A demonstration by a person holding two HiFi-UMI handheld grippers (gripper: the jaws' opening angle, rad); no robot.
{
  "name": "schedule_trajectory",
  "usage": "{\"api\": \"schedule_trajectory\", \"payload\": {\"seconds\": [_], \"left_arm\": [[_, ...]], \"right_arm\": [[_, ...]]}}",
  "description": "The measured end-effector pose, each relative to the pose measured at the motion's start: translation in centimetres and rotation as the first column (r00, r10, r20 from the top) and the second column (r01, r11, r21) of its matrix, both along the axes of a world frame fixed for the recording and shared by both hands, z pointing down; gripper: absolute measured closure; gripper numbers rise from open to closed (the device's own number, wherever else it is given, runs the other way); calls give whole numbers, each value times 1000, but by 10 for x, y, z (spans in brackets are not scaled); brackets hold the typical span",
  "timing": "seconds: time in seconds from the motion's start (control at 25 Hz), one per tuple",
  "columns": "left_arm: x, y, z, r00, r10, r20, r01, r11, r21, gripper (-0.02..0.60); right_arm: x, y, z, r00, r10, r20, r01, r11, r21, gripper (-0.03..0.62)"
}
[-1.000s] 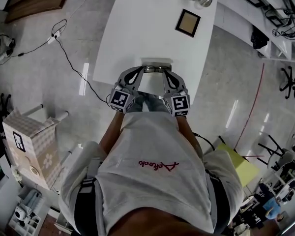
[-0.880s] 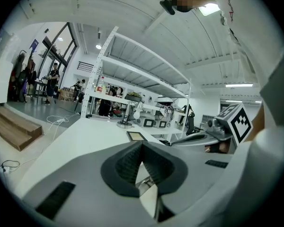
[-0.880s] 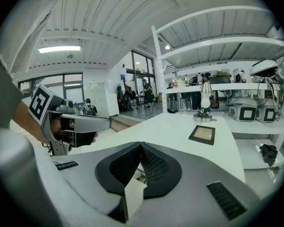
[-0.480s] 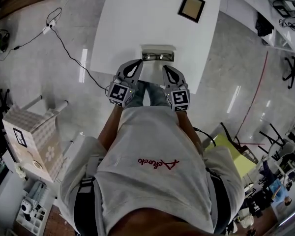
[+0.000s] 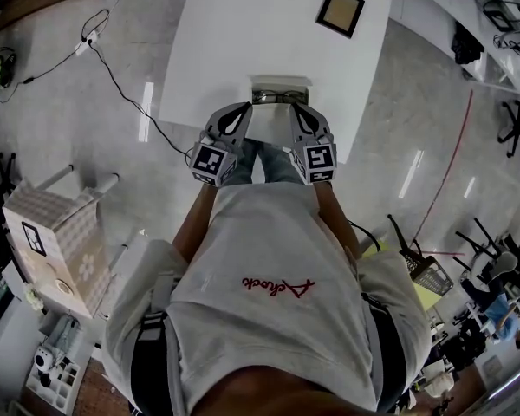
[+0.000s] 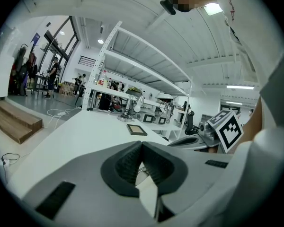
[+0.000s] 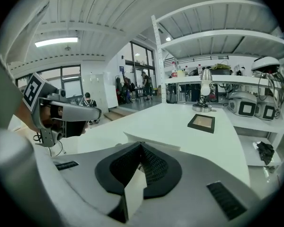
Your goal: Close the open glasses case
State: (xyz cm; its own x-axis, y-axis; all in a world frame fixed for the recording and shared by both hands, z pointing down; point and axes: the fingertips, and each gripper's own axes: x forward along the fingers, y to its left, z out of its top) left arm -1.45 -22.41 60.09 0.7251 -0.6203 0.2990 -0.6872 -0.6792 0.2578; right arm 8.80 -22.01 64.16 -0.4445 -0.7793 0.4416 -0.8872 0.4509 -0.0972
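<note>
The white table (image 5: 243, 42) carries an open glasses case (image 5: 280, 90) at its near edge and a small square frame (image 5: 340, 11) farther back.

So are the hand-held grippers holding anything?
No, nothing. The left hand-held gripper and the right hand-held gripper are both shut and empty.

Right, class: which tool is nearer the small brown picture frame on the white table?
Right. In the head view the right tool is below-left of the frame; the left tool is farther to the left.
</note>
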Motion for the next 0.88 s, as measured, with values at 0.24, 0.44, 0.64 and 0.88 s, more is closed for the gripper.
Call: {"api": "schedule_trajectory", "payload": {"seconds": [0.24,0.44,0.64,0.88], "left_arm": [[-4,2,2,1000,-19,1,19,1000,-7,574],[-10,2,4,999,-42,2,42,999,-15,573],[-14,0,4,999,-52,-2,52,998,-20,572],[-15,0,7,999,-52,-5,51,998,-28,572]], "right_arm": [[4,-27,6,999,-25,-29,25,1000,11,588],[2,-41,10,999,-40,-35,41,999,12,588],[-12,-45,6,969,-160,-190,170,985,38,588],[-14,-39,22,737,-316,-598,405,914,16,588]]}}
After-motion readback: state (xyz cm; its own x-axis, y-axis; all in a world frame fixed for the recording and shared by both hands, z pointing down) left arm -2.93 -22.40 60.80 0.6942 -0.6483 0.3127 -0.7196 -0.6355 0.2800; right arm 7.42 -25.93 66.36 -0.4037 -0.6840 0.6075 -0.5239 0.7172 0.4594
